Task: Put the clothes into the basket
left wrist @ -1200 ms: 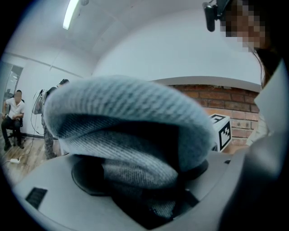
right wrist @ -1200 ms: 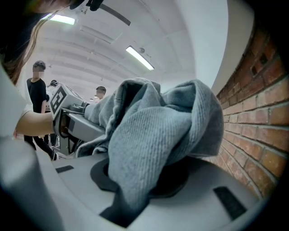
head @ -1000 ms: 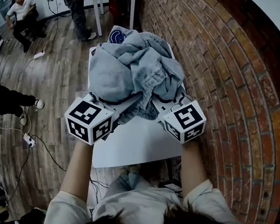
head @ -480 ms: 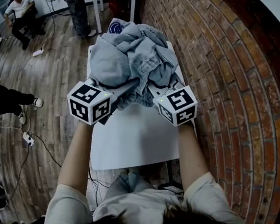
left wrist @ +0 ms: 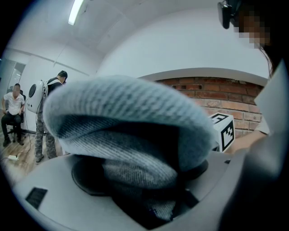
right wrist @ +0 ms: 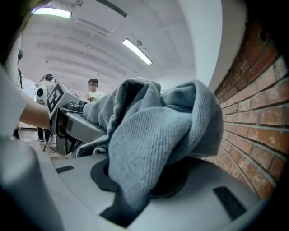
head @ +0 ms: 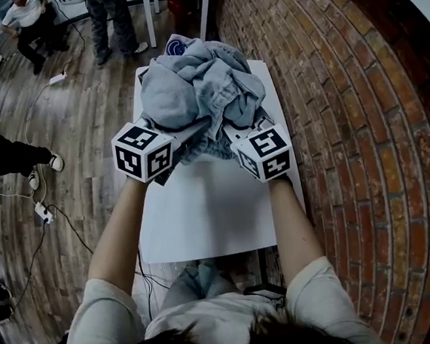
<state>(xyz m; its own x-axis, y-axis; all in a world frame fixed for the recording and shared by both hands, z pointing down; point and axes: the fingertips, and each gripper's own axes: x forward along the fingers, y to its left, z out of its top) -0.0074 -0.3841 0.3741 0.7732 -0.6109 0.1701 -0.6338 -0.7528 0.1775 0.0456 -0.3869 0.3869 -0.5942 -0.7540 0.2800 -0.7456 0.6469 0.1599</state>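
Brick wall [head: 346, 117] runs down the right, plank floor [head: 74, 120] on the left, white counter [head: 204, 214] btwn them w/ its long axis near-to-far.

L claw [head: 180, 137] is clamped on a thick fold of the clothes [head: 200, 93]. Its jaws stand fairly wide bc the wad is bulky, and fabric packs the throat in the left gripper view. R claw [head: 230, 133] grips a thinner fold, jaws narrow, w/ knit cloth draped over and down btwn them.

Both bite the near edge of the bundle, L at near-left and R at near-right. The cubes sit side by side, so neither hand is nearer.

The bundle is a grey-blue heap lying straight ahead of the claws, over the far half of the counter. Can't tell if its underside rests there or hangs clear. A dark blue piece [head: 178, 47] w/ white print peeks out at the far top.

No basket made out in any view. It's prob. under or behind the heap at the far end, but that's a guess. If so, the next move calls for carrying fwd w/ both claws level, then releasing together. One side let go first could let the heap slide off the left edge.
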